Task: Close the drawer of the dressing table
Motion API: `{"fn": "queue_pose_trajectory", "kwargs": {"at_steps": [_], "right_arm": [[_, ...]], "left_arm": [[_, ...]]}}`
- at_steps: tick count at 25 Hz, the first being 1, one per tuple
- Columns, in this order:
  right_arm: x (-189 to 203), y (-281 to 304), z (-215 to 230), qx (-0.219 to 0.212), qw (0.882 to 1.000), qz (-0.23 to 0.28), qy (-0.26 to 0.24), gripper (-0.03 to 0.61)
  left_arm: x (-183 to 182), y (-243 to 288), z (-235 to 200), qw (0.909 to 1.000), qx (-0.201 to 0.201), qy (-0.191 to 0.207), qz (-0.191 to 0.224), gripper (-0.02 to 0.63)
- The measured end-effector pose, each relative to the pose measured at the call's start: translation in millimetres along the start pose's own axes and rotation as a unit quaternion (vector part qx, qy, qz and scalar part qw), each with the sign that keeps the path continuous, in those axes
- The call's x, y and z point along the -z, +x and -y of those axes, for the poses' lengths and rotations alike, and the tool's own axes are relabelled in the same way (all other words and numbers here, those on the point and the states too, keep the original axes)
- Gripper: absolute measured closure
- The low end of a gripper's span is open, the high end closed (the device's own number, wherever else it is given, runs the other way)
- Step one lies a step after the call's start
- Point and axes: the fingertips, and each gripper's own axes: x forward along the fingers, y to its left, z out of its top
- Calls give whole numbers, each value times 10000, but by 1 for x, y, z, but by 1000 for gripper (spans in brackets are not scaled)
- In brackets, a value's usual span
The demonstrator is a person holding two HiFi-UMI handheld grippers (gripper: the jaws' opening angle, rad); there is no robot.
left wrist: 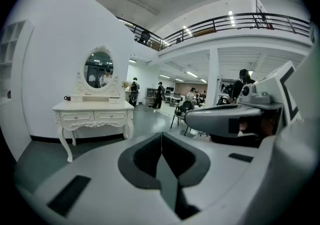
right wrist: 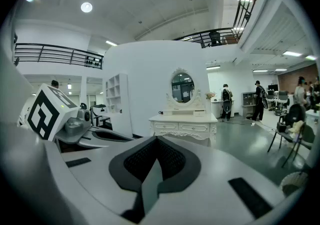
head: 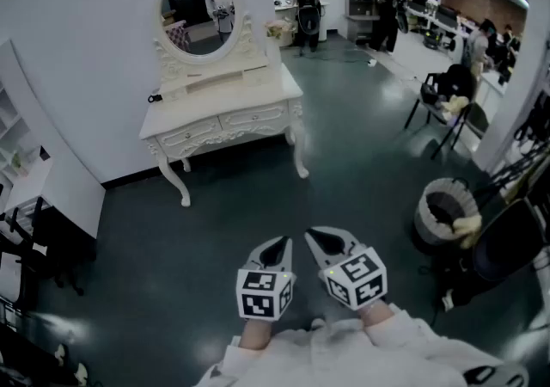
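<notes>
Evidently an approach comes first: the dressing table (head: pixel 215 106) stands well apart at upper left, its drawers (head: pixel 225 125) too small to judge. Left tool (head: pixel 281 246) and right tool (head: pixel 318 237) sit side by side at lower centre, both fully closed and empty.

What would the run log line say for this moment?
left gripper: shut, empty | right gripper: shut, empty | dressing table: across floor, not reached

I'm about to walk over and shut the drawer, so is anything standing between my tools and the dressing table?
Nothing visible does. Only bare dark floor lies between the left tool, the right tool and the dressing table. The black chair and the round basket stand off to the right, outside that path.
</notes>
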Motion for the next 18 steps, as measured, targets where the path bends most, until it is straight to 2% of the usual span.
{"fn": "queue_pose_trajectory", "kwargs": {"at_steps": [4, 9, 15, 18], "right_arm": [[4, 1, 7, 110, 9999, -91, 37, 572], [14, 13, 7, 30, 9997, -225, 94, 572], [15, 20, 12, 44, 9993, -356, -103, 572], [15, 22, 14, -83, 9997, -224, -105, 572]], "left_arm": [[0, 4, -7, 9999, -29, 38, -100, 606], [10, 11, -17, 9997, -72, -40, -211, 606], [15, 20, -18, 9993, -49, -49, -380, 607], [9, 23, -15, 9998, 26, -28, -208, 606]]}}
